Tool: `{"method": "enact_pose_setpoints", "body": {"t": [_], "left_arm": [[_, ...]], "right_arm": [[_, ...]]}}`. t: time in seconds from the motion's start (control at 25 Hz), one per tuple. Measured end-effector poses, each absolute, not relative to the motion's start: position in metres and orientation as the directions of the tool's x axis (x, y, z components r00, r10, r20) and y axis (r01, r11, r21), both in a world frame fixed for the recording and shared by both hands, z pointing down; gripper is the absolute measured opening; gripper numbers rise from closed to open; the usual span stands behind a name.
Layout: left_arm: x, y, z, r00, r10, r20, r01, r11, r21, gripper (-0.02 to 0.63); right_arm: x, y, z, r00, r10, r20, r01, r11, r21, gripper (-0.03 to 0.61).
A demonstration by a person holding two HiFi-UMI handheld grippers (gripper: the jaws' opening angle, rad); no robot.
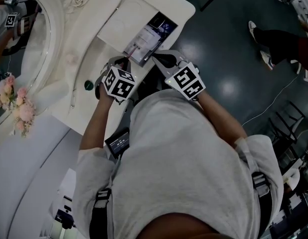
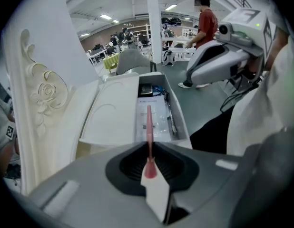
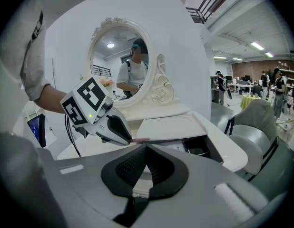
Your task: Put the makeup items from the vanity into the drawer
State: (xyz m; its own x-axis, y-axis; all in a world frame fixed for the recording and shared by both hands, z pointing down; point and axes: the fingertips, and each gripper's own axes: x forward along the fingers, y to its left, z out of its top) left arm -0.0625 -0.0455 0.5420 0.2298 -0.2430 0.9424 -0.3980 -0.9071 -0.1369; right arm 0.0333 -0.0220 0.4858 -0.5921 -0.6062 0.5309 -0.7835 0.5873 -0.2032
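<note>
pink makeup stick [image 2: 149, 127] | clamped in left gripper [image 2: 150, 170] jaws | by open drawer [image 2: 180, 120]

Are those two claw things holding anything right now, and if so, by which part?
The left gripper's jaws pinch a slim pink stick by its near end; the rest juts out ahead. The right gripper is shut on nothing.

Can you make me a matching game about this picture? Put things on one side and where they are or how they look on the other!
Things:
1. pink stick
2. right gripper
3. drawer
4. flowers

How or where:
A. shut, with nothing in it
B. pulled open
C. pinched in the left gripper
D. next to the mirror

Pairs: 1-C, 2-A, 3-B, 4-D
</note>
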Motion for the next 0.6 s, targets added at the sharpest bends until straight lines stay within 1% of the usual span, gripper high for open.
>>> {"method": "enact_pose_setpoints", "body": {"t": [0.12,0.44,0.6], "left_arm": [[-0.048,-0.049,0.542,0.219,-0.249,0.943,-0.4,-0.905,-0.146,0.045],[-0.02,-0.063,0.552,0.159,-0.291,0.944,-0.478,-0.859,-0.184,0.046],[-0.007,-0.071,0.56,0.127,-0.322,0.938,-0.487,-0.844,-0.223,0.046]], "right_arm": [[0.044,-0.028,0.487,-0.611,-0.595,0.523,-0.768,0.605,-0.209,-0.002],[0.073,-0.045,0.493,-0.667,-0.553,0.499,-0.719,0.653,-0.238,-0.001],[0.09,-0.053,0.499,-0.683,-0.537,0.496,-0.701,0.673,-0.237,-0.001]]}}
